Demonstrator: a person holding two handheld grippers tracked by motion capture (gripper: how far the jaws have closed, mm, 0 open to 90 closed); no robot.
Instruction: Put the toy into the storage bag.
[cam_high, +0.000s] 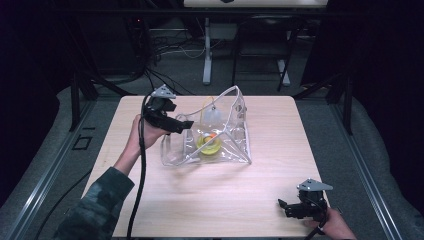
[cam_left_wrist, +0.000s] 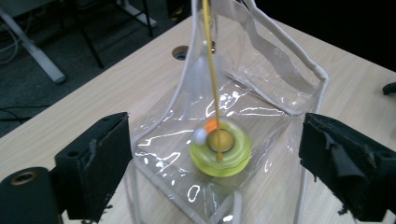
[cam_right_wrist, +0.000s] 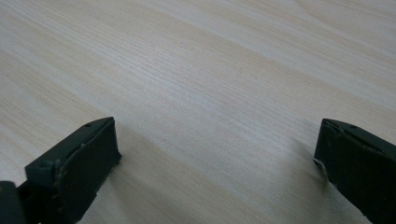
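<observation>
The clear plastic bag (cam_high: 220, 135) stands mid-bench (cam_high: 200, 210) with a yellow ring toy (cam_left_wrist: 220, 151) inside. The left gripper (cam_high: 182, 125) hovers beside it (jaws apart, empty). The right gripper (cam_high: 285, 206) rests near the bench's corner, its 2 jaws wide.

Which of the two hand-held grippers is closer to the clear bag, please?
The left hand-held gripper: it sits at the bag's open left end, jaws open, pointing at the yellow ring inside. The right hand-held gripper lies apart at the table's near corner.
</observation>
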